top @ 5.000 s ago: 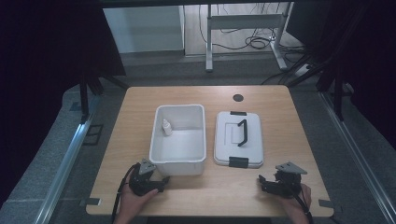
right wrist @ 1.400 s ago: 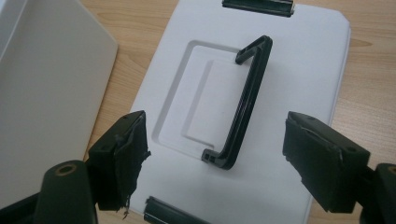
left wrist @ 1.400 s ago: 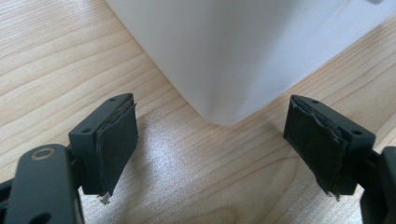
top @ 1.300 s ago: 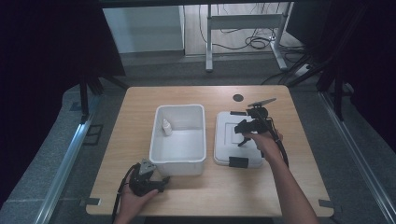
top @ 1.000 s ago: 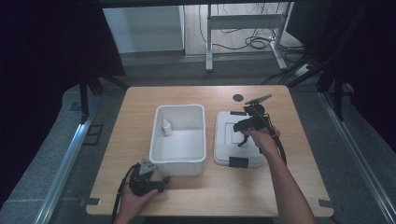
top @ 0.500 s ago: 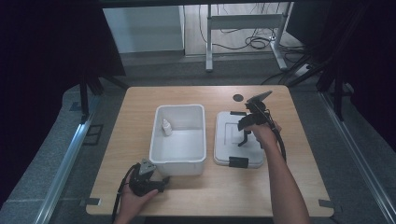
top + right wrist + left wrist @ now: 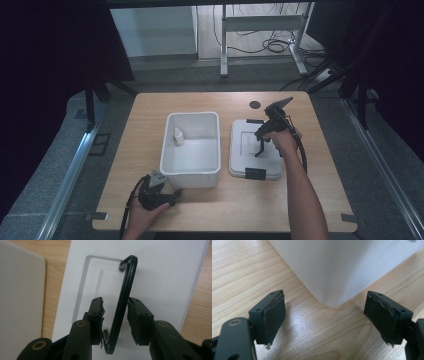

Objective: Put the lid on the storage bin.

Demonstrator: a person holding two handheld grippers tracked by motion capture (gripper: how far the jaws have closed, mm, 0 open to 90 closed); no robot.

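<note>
Closing my right gripper [image 7: 115, 312] around the thin black hoop handle [image 7: 124, 297] of the flat white plastic lid [image 7: 255, 150]; nearby, the white rectangular tub [image 7: 191, 172] holds a small bottle [image 7: 177, 136].

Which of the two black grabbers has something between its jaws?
The right gripper, over the white lid. The lid's black handle stands between its closing jaws. The left gripper is wide open beside the white bin.

White rectangular lid [image 7: 255, 150] lying flat on the surface, just right of the white bin [image 7: 191, 145], black handle [image 7: 123, 300] raised off its recessed centre
</note>
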